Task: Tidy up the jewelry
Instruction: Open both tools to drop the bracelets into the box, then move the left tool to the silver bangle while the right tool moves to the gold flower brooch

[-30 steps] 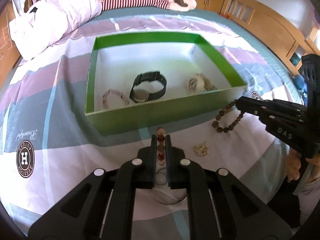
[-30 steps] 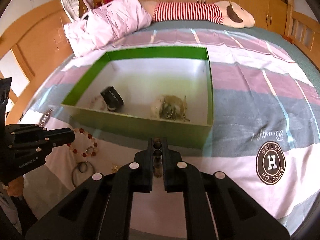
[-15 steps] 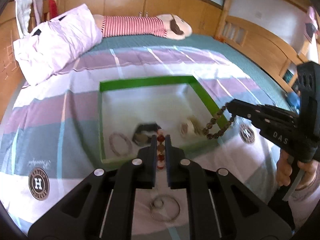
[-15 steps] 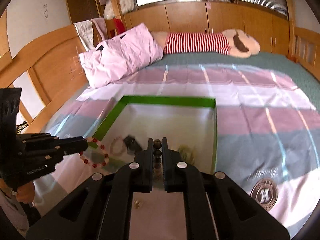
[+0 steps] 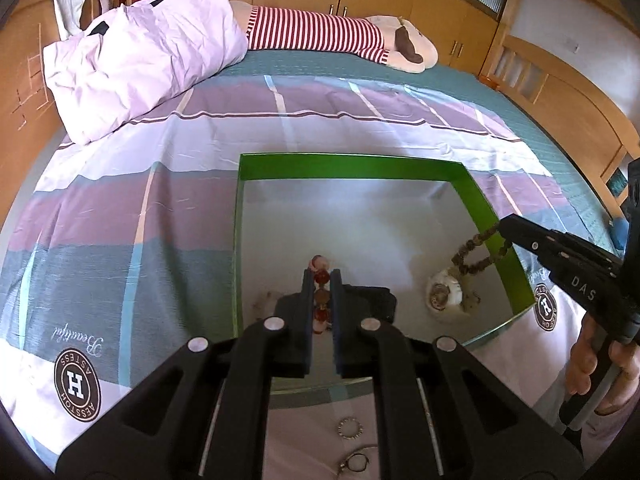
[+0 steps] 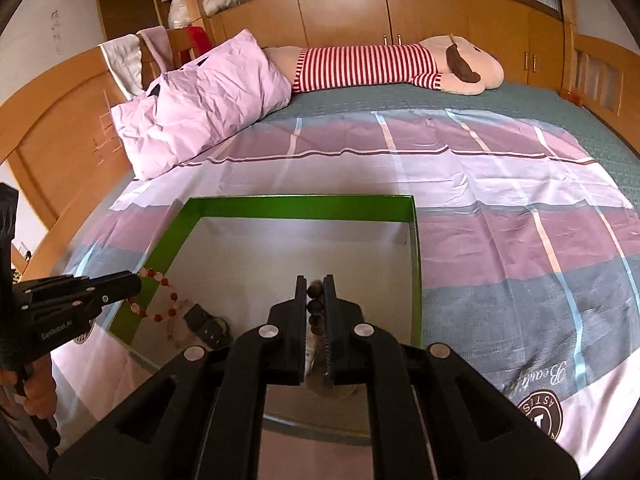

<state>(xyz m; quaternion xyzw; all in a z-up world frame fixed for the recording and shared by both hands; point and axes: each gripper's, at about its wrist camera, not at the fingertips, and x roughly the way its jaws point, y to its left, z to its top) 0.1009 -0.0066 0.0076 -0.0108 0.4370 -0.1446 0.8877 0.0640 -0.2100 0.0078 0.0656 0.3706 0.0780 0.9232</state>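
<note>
Left wrist view: red-and-white beaded bracelet [image 5: 320,276] pinched in left hand-held gripper [image 5: 321,280]; right one's dark-brown bead loop [image 5: 476,254].

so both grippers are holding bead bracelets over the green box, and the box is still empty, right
Not empty. Both views show the left gripper clamping a red and white bead bracelet and the right gripper a dark bead bracelet over the green box, but the left wrist view shows a shell-like piece already inside.
</note>
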